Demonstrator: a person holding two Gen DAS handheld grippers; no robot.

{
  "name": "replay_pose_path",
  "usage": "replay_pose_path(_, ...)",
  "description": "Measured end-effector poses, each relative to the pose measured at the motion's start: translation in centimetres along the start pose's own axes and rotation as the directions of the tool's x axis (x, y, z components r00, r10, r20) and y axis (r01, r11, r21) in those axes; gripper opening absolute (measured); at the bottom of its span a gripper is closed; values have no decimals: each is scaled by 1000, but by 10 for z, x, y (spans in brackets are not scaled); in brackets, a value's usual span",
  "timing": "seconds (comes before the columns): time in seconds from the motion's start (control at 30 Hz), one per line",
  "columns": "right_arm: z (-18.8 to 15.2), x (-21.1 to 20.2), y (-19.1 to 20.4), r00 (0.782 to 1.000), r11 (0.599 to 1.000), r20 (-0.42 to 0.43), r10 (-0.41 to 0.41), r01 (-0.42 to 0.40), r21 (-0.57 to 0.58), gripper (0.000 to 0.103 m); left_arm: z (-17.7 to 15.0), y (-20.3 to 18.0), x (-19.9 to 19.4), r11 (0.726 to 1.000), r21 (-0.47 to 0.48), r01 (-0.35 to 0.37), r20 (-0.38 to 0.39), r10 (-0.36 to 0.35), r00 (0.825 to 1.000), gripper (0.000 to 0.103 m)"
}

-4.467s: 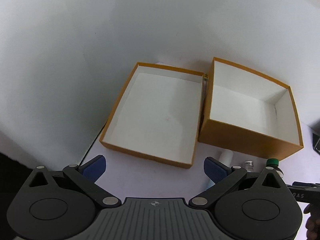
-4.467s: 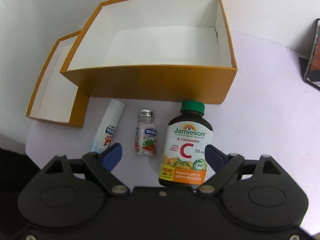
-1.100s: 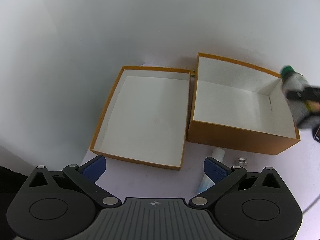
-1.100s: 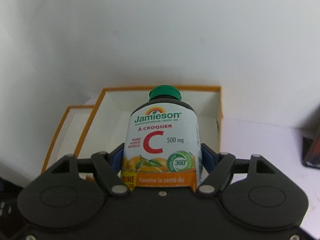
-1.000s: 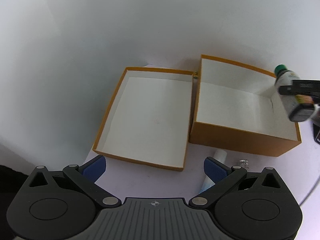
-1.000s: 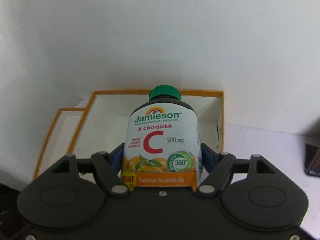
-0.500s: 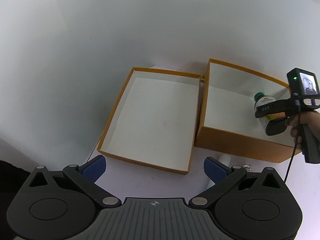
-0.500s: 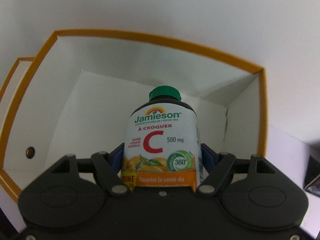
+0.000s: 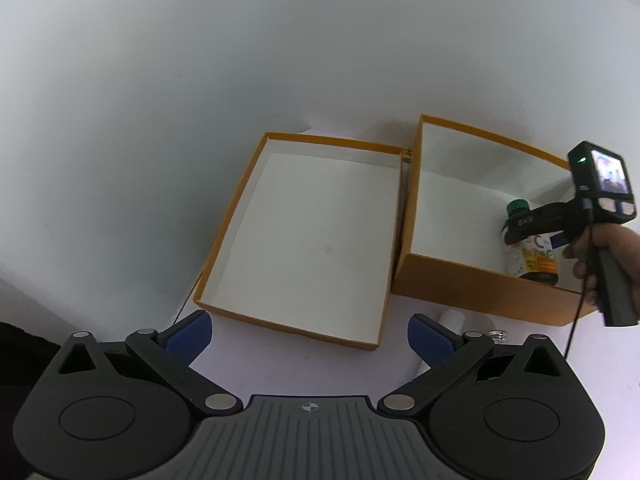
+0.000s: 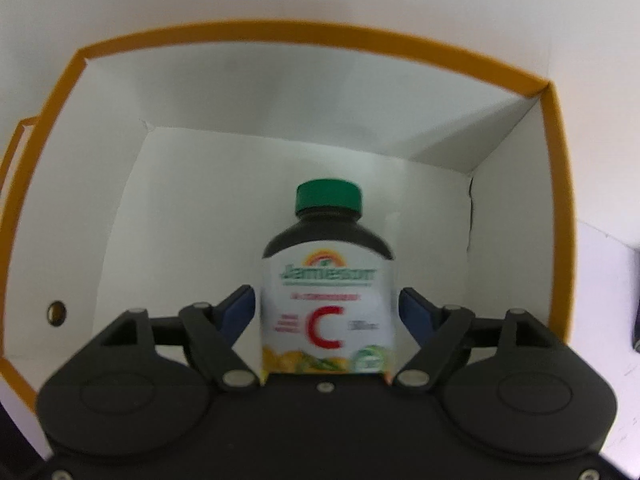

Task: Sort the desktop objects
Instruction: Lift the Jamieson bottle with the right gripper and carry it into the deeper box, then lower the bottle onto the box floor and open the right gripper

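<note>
A dark vitamin C bottle (image 10: pixel 326 280) with a green cap lies inside the deep orange box (image 10: pixel 320 30), on its white floor near the right wall. My right gripper (image 10: pixel 327 304) reaches down into the box with the bottle between its jaws; the jaws are opening and thin gaps show beside both blue pads. The left wrist view shows the same bottle (image 9: pixel 532 256) at the box's (image 9: pixel 480 292) right end, with my right gripper (image 9: pixel 536 236) and a person's hand (image 9: pixel 600 240) above it. Over the table's near side, my left gripper (image 9: pixel 310 336) hangs open with nothing in it.
A shallow orange lid (image 9: pixel 224 220) lies open-side up against the box's left side. In front of the box a white tube (image 9: pixel 450 316) and a small bottle's metal cap (image 9: pixel 498 334) peek out behind my left fingers. A dark object (image 10: pixel 636 336) lies at the table's right edge.
My right gripper came down into the deep box with the bottle. The bottle has slid forward out of the jaws, and the pads have parted from it. The left gripper stayed put.
</note>
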State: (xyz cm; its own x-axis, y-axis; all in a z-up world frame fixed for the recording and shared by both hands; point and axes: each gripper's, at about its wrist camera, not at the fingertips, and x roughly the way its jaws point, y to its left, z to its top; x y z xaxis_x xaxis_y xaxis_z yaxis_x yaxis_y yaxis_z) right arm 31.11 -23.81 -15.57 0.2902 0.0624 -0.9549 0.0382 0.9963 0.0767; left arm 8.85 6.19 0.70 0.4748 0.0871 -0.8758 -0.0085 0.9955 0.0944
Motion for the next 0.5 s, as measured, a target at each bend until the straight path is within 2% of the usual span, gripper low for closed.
replay_pose_path(0.1, -6, -16, 0, 999, 1000, 35, 22, -21, -8, 82, 1, 0, 0, 1000, -2, 4, 4, -4, 1000, 103)
replay_pose_path(0.23, -13, -38, -12, 994, 996, 60, 87, -88, 14, 83, 0, -1, 0, 1000, 5, 2, 4, -2, 1000, 103)
replay_pose_path(0.33, -14, -43, -27, 987, 986, 55, 152, -155, 55, 83, 1, -2, 0, 1000, 7, -2, 2, 2, 1000, 103)
replay_pose_path(0.4, -18, -45, -41, 984, 981, 49, 173, -177, 77, 83, 0, -2, 0, 1000, 10, -1, 4, 1, 1000, 103)
replay_pose_path(0.5, -16, -31, -41, 983, 981, 12, 181, -182, 66, 83, -2, -4, 2, 1000, 14, -1, -5, 1, 1000, 103)
